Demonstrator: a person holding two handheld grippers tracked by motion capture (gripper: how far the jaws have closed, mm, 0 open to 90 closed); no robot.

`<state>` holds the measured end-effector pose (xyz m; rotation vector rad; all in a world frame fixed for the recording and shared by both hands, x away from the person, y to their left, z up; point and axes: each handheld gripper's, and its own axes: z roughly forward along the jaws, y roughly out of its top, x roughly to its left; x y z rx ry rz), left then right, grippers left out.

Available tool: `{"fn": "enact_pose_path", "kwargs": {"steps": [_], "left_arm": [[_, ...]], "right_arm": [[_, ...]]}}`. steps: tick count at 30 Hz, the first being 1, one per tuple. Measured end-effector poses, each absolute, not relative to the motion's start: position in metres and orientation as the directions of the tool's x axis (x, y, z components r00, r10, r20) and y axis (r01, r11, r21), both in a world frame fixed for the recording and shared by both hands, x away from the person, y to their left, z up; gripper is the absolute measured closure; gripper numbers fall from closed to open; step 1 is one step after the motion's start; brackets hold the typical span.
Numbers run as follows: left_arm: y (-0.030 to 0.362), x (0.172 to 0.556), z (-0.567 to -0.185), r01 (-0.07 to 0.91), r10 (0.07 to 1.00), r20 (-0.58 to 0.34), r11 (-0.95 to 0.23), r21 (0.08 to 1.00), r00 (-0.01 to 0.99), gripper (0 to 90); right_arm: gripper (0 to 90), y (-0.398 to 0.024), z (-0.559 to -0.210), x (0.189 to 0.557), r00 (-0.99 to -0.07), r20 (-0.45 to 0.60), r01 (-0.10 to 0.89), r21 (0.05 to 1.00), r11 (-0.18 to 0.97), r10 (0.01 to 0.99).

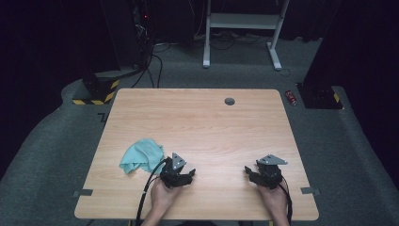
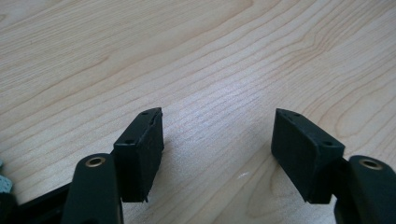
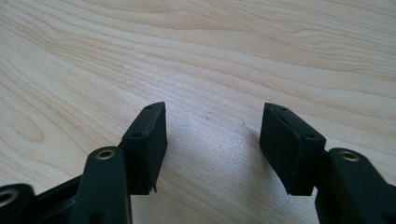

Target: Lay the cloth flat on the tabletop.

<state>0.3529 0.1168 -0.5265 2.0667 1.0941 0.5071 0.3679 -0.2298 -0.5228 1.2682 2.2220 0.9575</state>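
A crumpled teal cloth (image 1: 141,155) lies on the wooden table (image 1: 197,122) at the front left. My left gripper (image 1: 190,175) rests low on the table just right of the cloth, jaws pointing right and wide apart. In the left gripper view its jaws (image 2: 217,140) stand open over bare wood, with a sliver of the cloth (image 2: 3,179) at the left edge. My right gripper (image 1: 248,172) sits near the front right, jaws pointing left toward the other gripper. Seen from the right gripper view, the gripper (image 3: 212,135) is open with nothing between the pads.
A small round grey grommet (image 1: 229,101) is set into the table near its far edge. Tape tabs (image 1: 83,192) mark the front corners. Beyond the table stand a white desk frame (image 1: 242,28) and dark equipment on grey carpet.
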Motion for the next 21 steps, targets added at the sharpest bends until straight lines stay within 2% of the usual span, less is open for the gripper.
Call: {"fn": "enact_pose_path", "kwargs": {"steps": [10, 14, 21], "left_arm": [[0.1165, 0.3522, -0.5263, 0.541, 0.825, 0.004, -0.374, 0.753, 0.565, 34.2], [0.1155, 0.3529, -0.5266, 0.544, 0.828, 0.005, -0.373, 0.752, 0.561, 30.3], [0.1166, 0.3541, -0.5264, 0.544, 0.833, 0.008, -0.368, 0.754, 0.553, 32.0]], "right_arm": [[41.1, -0.2297, -0.5228, 0.3680, -0.503, -0.011, 0.586, 0.731, 0.350, 0.864], [41.0, -0.2298, -0.5228, 0.3681, -0.505, -0.011, 0.584, 0.732, 0.351, 0.863], [40.2, -0.2296, -0.5227, 0.3680, -0.507, -0.011, 0.584, 0.731, 0.353, 0.862]]}}
